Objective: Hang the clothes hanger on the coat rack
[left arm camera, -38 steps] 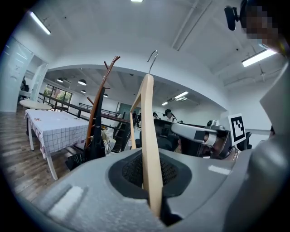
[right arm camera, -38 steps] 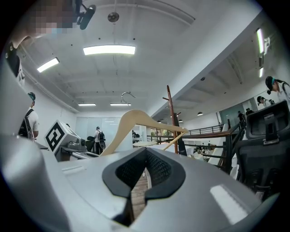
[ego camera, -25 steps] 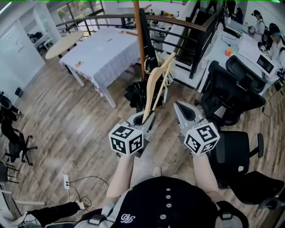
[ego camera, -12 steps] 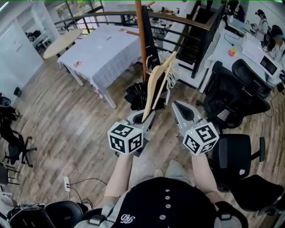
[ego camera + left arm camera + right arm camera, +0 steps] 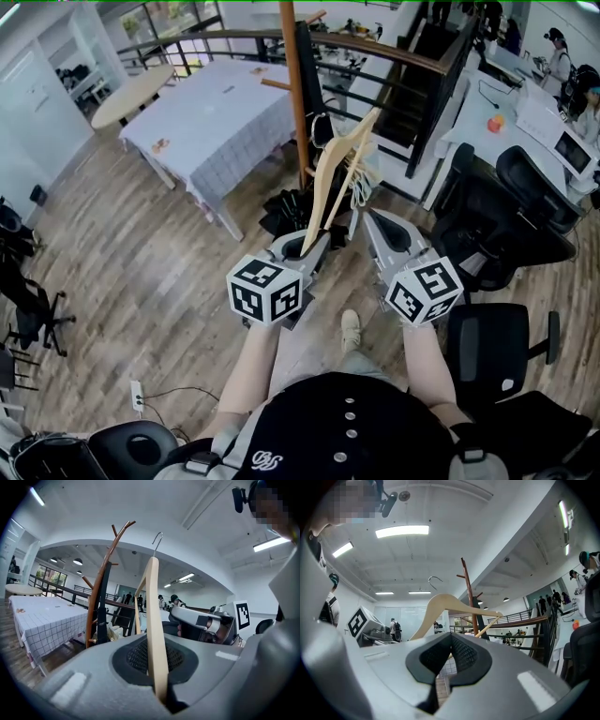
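A pale wooden clothes hanger (image 5: 333, 173) with a metal hook stands almost upright, its lower arm clamped in my left gripper (image 5: 314, 246). In the left gripper view the hanger (image 5: 154, 620) rises from between the jaws of the left gripper (image 5: 159, 688). The brown wooden coat rack (image 5: 293, 84) stands just beyond, a little left of the hanger; its curved pegs (image 5: 112, 531) show at upper left. My right gripper (image 5: 380, 225) is beside the left one, shut and empty. From the right gripper (image 5: 439, 686) view, the hanger (image 5: 440, 604) and the rack (image 5: 469, 597) lie ahead.
A table with a checked cloth (image 5: 216, 112) stands left of the rack, a round table (image 5: 131, 89) behind it. Dark bags (image 5: 291, 202) lie at the rack's foot. A black railing (image 5: 403, 56) runs behind. Black office chairs (image 5: 497, 206) crowd the right side.
Both grippers and the hanger have come nearer the coat rack as the person walks forward. A shoe now shows on the floor below the grippers.
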